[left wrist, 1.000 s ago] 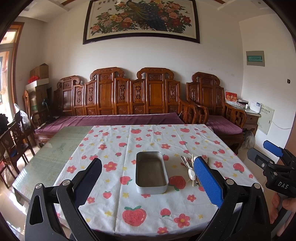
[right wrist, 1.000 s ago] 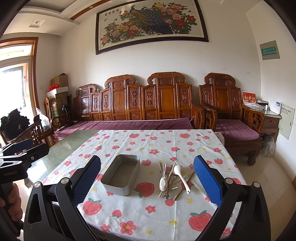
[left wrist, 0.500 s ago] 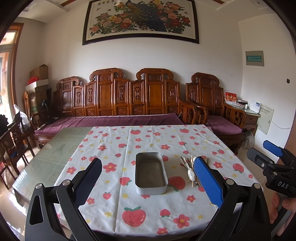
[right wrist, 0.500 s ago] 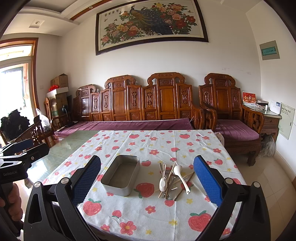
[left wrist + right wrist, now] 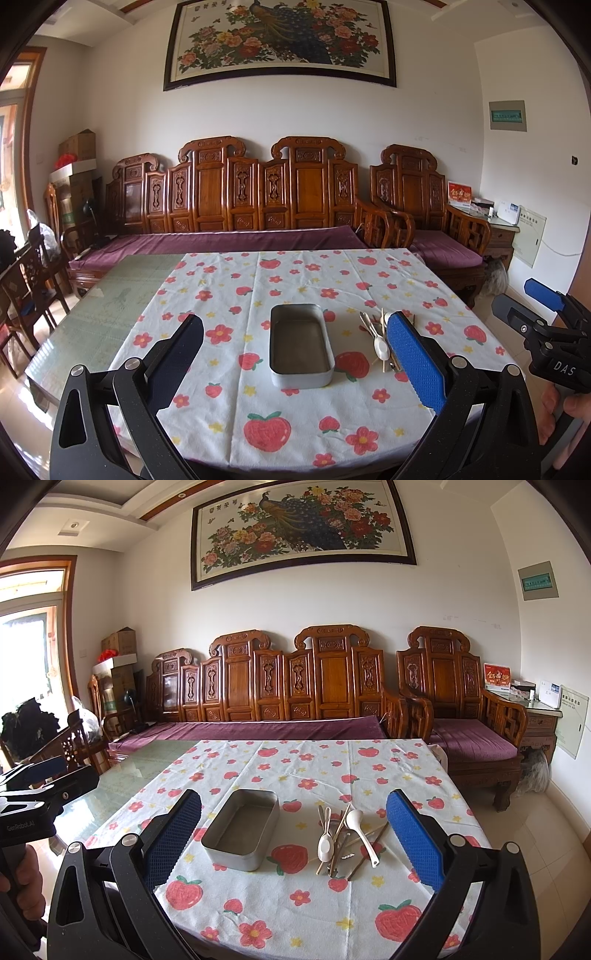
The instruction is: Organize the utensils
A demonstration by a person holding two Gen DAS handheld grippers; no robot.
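An empty grey metal tin point(image 5: 300, 345) point(image 5: 243, 829) sits on the strawberry-print tablecloth point(image 5: 258, 280) point(image 5: 314, 764). To its right lies a loose pile of utensils point(image 5: 345, 836) point(image 5: 378, 341): white spoons, chopsticks and metal pieces. In the left wrist view my right finger pad partly hides that pile. My left gripper point(image 5: 295, 358) hovers open over the near table edge, facing the tin, nothing between its fingers. The right gripper point(image 5: 293, 840) is likewise open and empty, held short of tin and pile. Each gripper shows at the edge of the other's view.
Left of the cloth the glass tabletop point(image 5: 103, 314) is bare. A carved wooden sofa point(image 5: 258, 206) with purple cushions runs behind the table, an armchair point(image 5: 461, 709) at the right. Dark chairs point(image 5: 26, 280) stand at the left. A hand point(image 5: 561, 410) holds the other gripper's handle.
Both views have barely shifted; the grippers stay open and nothing on the table has moved.
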